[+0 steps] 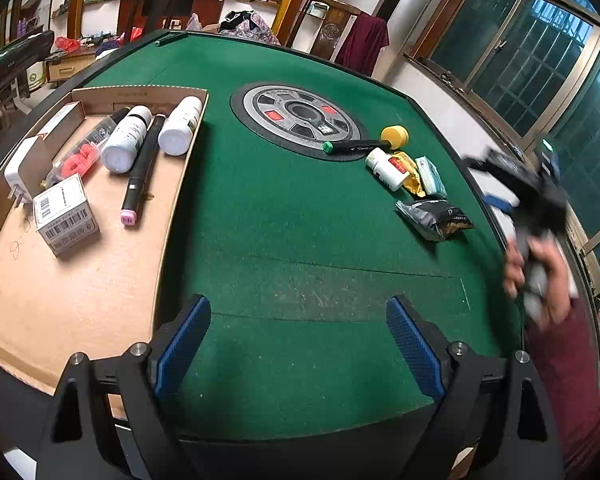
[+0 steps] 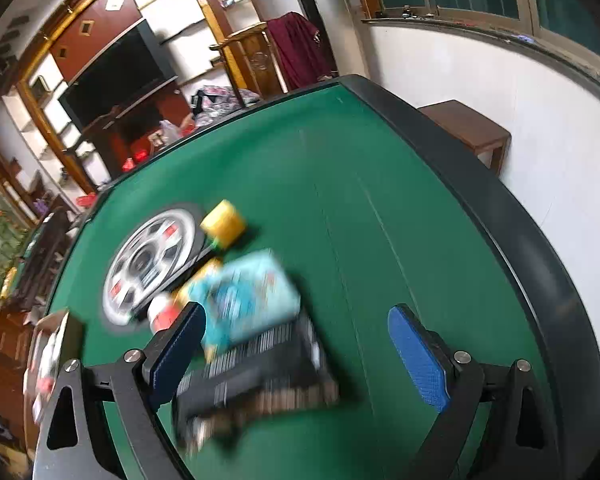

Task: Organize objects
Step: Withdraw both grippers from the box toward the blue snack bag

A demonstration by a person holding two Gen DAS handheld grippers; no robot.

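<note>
The cardboard box (image 1: 80, 280) lies flat on the green table (image 1: 280, 220). In it lie two white bottles (image 1: 180, 126), a black marker (image 1: 142, 170) and a small white carton (image 1: 66, 214). Right of the box, loose packets (image 1: 434, 218) wait. The left gripper (image 1: 300, 344) and the right gripper (image 2: 300, 356) both gape wide, holding nothing.

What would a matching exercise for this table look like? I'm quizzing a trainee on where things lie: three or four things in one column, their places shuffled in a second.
Things:
1. pink-capped marker
2. green-capped marker
3. barcoded white box
4. dark snack packet

Places:
A. on the green felt, nearest the right gripper
B. in the cardboard tray, nearest corner of the group
C. in the tray, between two white bottles
D. across the edge of the round centre disc

Pairs: 1-C, 2-D, 3-B, 4-A
</note>
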